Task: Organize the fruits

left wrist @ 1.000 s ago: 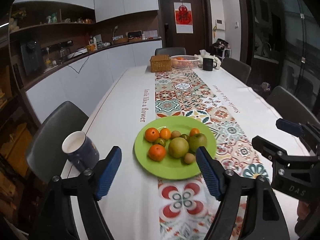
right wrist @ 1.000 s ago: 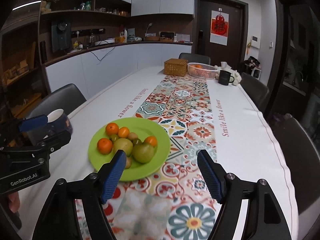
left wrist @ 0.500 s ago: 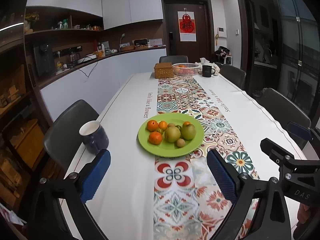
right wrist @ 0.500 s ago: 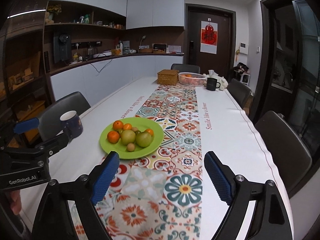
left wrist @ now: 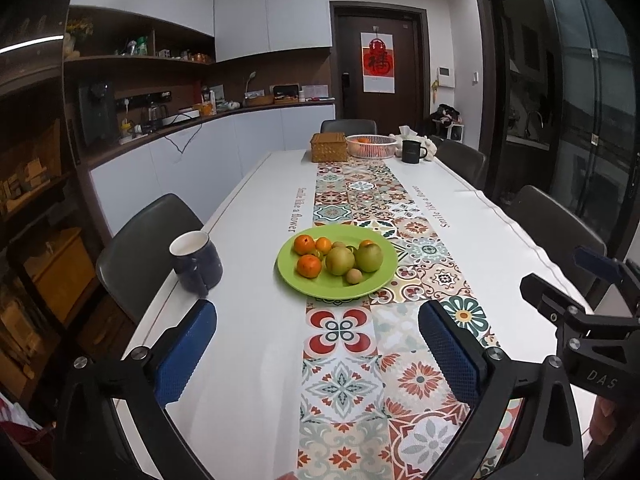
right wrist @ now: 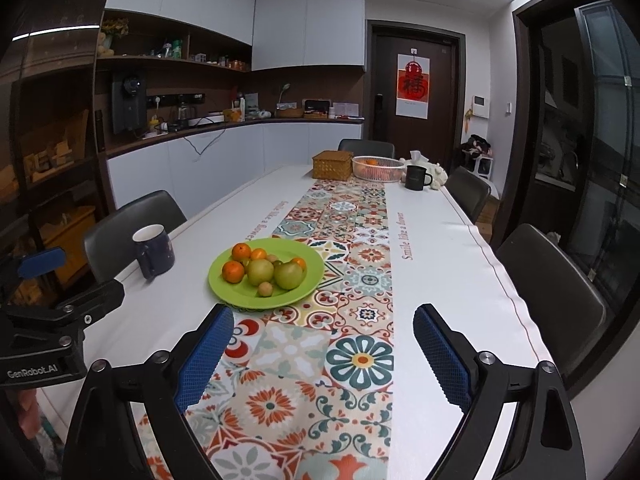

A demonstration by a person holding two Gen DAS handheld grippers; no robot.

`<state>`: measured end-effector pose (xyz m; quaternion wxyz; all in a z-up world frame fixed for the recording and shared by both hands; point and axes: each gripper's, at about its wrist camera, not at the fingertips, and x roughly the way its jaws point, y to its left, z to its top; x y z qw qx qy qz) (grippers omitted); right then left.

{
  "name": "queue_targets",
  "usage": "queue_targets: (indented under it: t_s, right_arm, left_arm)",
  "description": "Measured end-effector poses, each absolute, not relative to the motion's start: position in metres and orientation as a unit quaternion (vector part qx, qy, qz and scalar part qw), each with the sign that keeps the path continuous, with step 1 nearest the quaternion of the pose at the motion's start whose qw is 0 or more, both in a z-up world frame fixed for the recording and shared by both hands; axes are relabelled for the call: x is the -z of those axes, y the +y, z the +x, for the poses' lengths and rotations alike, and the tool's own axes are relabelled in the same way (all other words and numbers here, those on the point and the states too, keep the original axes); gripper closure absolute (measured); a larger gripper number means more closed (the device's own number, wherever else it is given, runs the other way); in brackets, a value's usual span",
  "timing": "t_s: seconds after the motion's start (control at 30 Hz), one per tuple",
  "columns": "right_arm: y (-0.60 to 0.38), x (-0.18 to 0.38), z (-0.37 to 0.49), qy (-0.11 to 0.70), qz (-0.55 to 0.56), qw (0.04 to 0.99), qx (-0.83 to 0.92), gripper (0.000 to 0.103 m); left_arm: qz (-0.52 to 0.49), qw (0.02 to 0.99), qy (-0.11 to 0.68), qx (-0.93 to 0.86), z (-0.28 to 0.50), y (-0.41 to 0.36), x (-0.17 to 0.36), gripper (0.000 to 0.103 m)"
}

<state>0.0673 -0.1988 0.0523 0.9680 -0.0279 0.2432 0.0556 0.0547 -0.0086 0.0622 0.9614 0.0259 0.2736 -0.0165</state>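
Left hand-held gripper (left wrist: 318, 346) spread wide, nothing between jaws, just been opening. Right hand-held gripper (right wrist: 324, 344) likewise. Green plate (left wrist: 308, 286) of fruits (left wrist: 339, 260) on counter (left wrist: 256, 248) ahead.

Readable text: "Smile like a flower" on the tablecloth (left wrist: 301, 211), both sides of the runner. "DAS" on right gripper (left wrist: 599, 378) body, lower right. "GenRobot.AI" on left gripper (right wrist: 34, 372) body, lower left. Red door poster (left wrist: 377, 62): one Chinese character.

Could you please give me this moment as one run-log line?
left gripper: open, empty | right gripper: open, empty | fruits: on green plate
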Motion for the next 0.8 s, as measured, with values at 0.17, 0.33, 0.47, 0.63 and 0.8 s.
queue_targets:
  t_s: [0.17,0.33,0.47,0.63,0.8]
  right_arm:
    - [-0.197,-0.051,0.061,0.245,-0.020,0.968,-0.058,0.011]
    - [-0.196,-0.051,0.055,0.244,-0.017,0.968,-0.055,0.011]
    - [-0.197,-0.052,0.053,0.242,-0.017,0.969,-0.054,0.011]
    - [-0.196,-0.052,0.053,0.243,-0.017,0.969,-0.053,0.011]
    - [-0.196,-0.053,0.053,0.243,-0.016,0.968,-0.052,0.011]
  left_arm:
    - [0.029,0.963,0.268,0.010,0.049,-0.008,-0.063,0.000]
    - [0.030,0.964,0.263,0.013,0.045,-0.006,-0.064,0.000]
    - [0.033,0.965,0.259,0.013,0.043,-0.006,-0.066,0.000]
    - [0.036,0.965,0.260,0.012,0.043,-0.006,-0.066,0.000]
    - [0.036,0.964,0.265,0.013,0.043,-0.004,-0.064,0.000]
